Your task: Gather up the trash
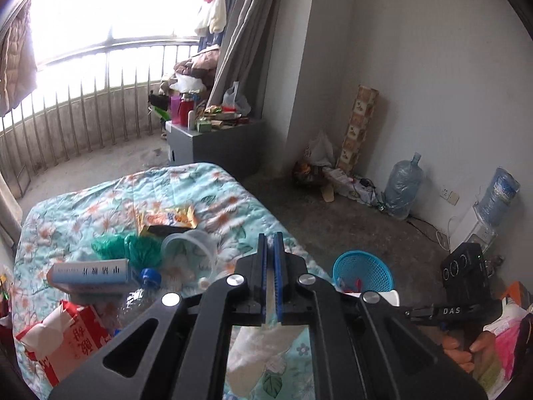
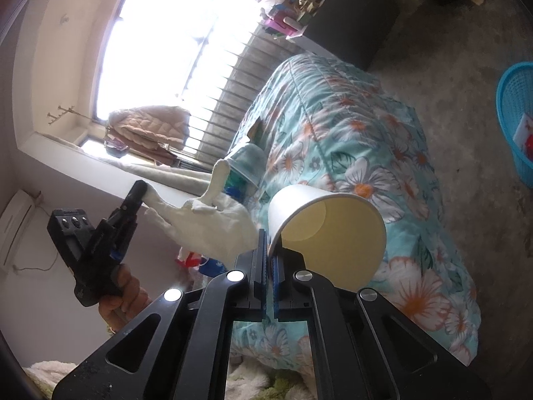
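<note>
My left gripper [image 1: 270, 238] is shut on a white crumpled tissue [image 1: 263, 343], which hangs below the fingers over the floral quilt [image 1: 233, 206]. In the right wrist view the same left gripper [image 2: 141, 190] holds the tissue [image 2: 206, 223] up in the air. My right gripper [image 2: 269, 238] is shut on the rim of a white paper cup [image 2: 326, 230], tilted with its mouth toward the camera. On the floor beside the bed stands a blue mesh basket [image 1: 363, 271] [image 2: 516, 116] with some scraps inside.
More litter lies on the quilt: a clear plastic cup [image 1: 190, 250], a green bag [image 1: 133, 246], a snack wrapper [image 1: 170, 218], a blue box [image 1: 90, 271], a bottle [image 1: 146, 286], a red carton [image 1: 63, 336]. Water jugs [image 1: 403, 186] stand by the wall.
</note>
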`<state>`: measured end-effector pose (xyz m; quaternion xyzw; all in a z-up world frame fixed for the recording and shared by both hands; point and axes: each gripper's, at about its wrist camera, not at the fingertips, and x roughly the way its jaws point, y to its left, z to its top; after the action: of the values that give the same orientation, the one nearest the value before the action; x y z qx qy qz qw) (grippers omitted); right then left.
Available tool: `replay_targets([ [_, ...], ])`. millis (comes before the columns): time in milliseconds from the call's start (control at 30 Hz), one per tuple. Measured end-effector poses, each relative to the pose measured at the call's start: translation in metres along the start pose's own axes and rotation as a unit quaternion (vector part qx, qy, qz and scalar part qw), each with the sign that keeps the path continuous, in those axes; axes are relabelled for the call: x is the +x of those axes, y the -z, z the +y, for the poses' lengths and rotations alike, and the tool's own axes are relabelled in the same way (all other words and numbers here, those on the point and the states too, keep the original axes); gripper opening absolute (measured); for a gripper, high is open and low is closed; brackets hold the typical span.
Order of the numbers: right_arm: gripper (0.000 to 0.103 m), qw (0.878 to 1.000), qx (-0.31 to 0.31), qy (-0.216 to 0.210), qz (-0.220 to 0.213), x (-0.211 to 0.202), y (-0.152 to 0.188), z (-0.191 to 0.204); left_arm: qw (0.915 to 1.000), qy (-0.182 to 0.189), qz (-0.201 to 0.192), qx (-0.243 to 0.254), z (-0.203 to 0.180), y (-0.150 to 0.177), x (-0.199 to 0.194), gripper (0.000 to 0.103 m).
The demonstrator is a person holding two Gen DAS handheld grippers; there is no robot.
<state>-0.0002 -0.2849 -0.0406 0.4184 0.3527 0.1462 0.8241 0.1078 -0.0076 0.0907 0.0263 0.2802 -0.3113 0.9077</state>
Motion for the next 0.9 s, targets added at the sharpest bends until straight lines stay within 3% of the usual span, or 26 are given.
replay_targets([
  [267, 0.001, 0.998, -0.012, 0.008, -0.055, -0.037, -0.009, 0.003, 0.9984, 0.045, -0.022, 0.028, -0.037, -0.036, 0.008, 0.003],
  [467, 0.001, 0.988, 0.013, 0.051, -0.146, -0.097, -0.023, -0.019, 0.991, 0.125, -0.008, 0.047, -0.091, -0.071, 0.047, 0.003],
  [667, 0.001, 0.966, 0.08, 0.125, -0.211, -0.141, -0.031, -0.069, 0.9782, 0.186, 0.06, 0.072, -0.164, -0.082, 0.131, 0.003],
  [900, 0.001, 0.946, 0.161, 0.18, -0.217, -0.147, -0.038, -0.133, 0.9561, 0.218, 0.167, 0.103, -0.239, -0.064, 0.269, 0.003],
])
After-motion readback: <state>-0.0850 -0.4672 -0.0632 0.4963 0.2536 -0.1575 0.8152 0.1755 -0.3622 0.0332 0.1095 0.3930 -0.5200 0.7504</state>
